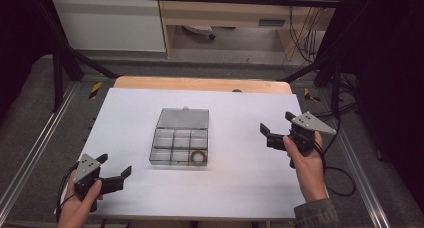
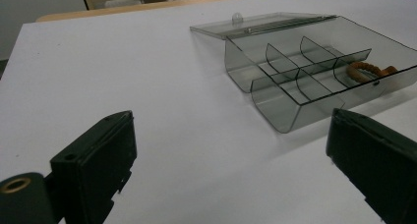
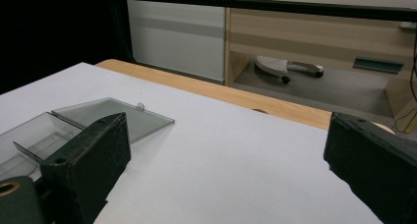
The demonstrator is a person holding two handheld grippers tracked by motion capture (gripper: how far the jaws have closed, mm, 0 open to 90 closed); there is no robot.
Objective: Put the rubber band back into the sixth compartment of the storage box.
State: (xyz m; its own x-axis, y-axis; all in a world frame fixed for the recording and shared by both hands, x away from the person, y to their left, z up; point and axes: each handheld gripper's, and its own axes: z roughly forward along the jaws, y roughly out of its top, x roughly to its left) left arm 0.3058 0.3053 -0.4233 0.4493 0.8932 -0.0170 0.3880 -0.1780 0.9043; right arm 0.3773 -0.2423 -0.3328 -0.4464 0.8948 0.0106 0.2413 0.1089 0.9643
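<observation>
A clear grey compartment box [image 1: 176, 144] lies in the middle of the white table [image 1: 225, 188], its lid [image 1: 183, 118] folded back flat behind it. A brown ring [image 1: 199, 157] rests in the box's front right compartment; it is also in the left gripper view as the brown ring [image 2: 366, 70] inside the box [image 2: 295, 81]. My left gripper [image 1: 115, 165] is open near the table's front left corner, empty. My right gripper [image 1: 276, 122] is open to the right of the box, empty. The right gripper view catches the lid [image 3: 115, 117] at its left.
A black frame surrounds the table. Beyond the far edge stand a white cabinet [image 1: 110, 23] and a wooden desk [image 1: 225, 13] with a chair base [image 3: 285, 67] under it. Cables [image 1: 305, 33] hang at the back right.
</observation>
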